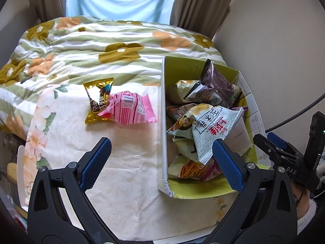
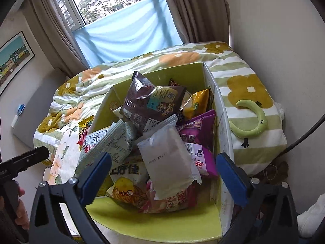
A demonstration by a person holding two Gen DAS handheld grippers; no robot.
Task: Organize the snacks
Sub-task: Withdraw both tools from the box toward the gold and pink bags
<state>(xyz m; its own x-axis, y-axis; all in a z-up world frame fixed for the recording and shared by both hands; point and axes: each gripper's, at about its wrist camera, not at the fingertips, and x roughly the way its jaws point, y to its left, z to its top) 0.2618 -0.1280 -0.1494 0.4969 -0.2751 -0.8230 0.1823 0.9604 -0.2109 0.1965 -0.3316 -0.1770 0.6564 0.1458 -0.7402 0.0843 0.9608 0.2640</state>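
Left gripper (image 1: 161,148) is spread wide, nothing between the pads, hovering over the cream cloth (image 1: 126,172). Its right finger (image 1: 227,162) overlaps the box (image 1: 162,122) wall side and sits just in front of the speckled packet (image 1: 211,130) (contact unclear). The box's left wall runs straight ahead between the two fingers.

Ahead-left of the left gripper, outside the box on the cloth: gold packet (image 1: 97,99) and pink packet (image 1: 130,109), the pink one lying partly over the gold one.

Right gripper (image 2: 163,172) is also spread wide and holding nothing, poised above the box (image 2: 162,223) with the snack pile straight ahead. Right between its fingers: white packet (image 2: 170,162), tilted, resting on top of the pile. Left of that is the speckled packet (image 2: 109,144), close to the left finger (image 2: 95,177). Further ahead, brown packet (image 2: 150,103) stands up highest; yellow packet (image 2: 197,103) behind it to the right, purple packet (image 2: 199,134) toward the right finger. Underneath, near side: an orange-printed packet (image 2: 128,191).

Box sits on a floral quilt (image 2: 233,69) (bed, window behind). A green crescent toy (image 2: 254,122) lies on the quilt ahead-right of the right gripper, outside the box.
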